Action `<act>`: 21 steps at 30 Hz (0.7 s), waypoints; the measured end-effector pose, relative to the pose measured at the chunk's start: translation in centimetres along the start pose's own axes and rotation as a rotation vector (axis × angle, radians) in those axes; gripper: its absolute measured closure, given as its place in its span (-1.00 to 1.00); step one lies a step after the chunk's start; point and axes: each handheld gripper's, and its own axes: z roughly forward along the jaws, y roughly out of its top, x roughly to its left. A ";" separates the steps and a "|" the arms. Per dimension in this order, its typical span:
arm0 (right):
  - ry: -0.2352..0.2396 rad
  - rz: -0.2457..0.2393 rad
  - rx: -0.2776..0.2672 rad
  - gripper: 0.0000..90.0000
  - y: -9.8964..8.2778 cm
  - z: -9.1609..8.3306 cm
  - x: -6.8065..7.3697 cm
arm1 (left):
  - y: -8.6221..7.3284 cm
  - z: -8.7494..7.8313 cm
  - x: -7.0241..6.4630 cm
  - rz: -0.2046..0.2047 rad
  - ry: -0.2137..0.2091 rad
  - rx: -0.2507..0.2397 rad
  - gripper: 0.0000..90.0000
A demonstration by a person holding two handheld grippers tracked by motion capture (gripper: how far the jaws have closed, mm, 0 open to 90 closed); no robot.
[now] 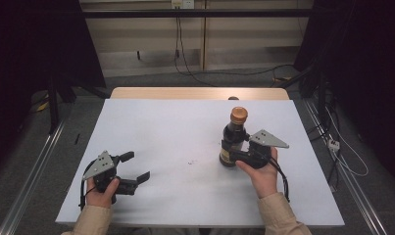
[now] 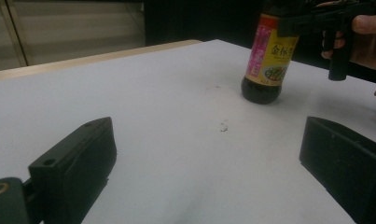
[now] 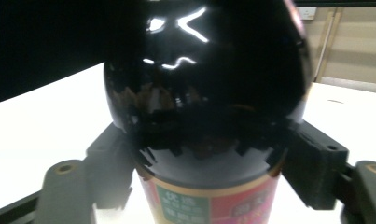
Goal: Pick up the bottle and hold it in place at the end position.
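Table (image 1: 185, 196): white top, wooden strip showing at the far edge. Room around it is dark; the sides of the high view are mostly black, with cables just readable on the floor behind.

Bottle (image 1: 233, 138): dark glass, brown cap, standing upright right of the table's centre. Contents look black through the glass; liquid level can't be read. Yellow and pink label (image 2: 269, 53) with printed characters, its text too small to read from the high view. In the left gripper view the bottle's top is cut off by the frame edge. In the right gripper view the bottle (image 3: 204, 93) sits so close that the shoulder is just black glare, the cap is out of frame and only the label's top band shows.

Right gripper (image 1: 233, 154): clamped on the bottle's lower body, at label height. Right gripper view has a black jaw pressed against each side of the glass. Right hand (image 1: 261, 171) holds it from behind, grey plate on top, cable trailing back past the wrist.

Left gripper (image 1: 135, 166): released, jaws spread wide, nothing between them, sitting low over the table's near-left area, well apart from the bottle. Left hand (image 1: 103, 191) wraps the handle, sleeve cut off at the bottom edge.

Small dark smudge (image 1: 191, 161) on the tabletop between the grippers, near the bottle's base. Can't tell what it is.
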 end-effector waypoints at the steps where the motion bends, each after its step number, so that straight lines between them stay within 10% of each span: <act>1: 0.002 0.001 0.001 -0.41 0.0 0.1 0.0 | 0.0 0.0 0.0 0.000 0.001 -0.002 -0.92; 21: -0.004 -0.056 -0.017 -0.31 0.0 0.3 0.2 | 0.0 -0.1 0.1 -0.007 0.008 -0.005 -0.92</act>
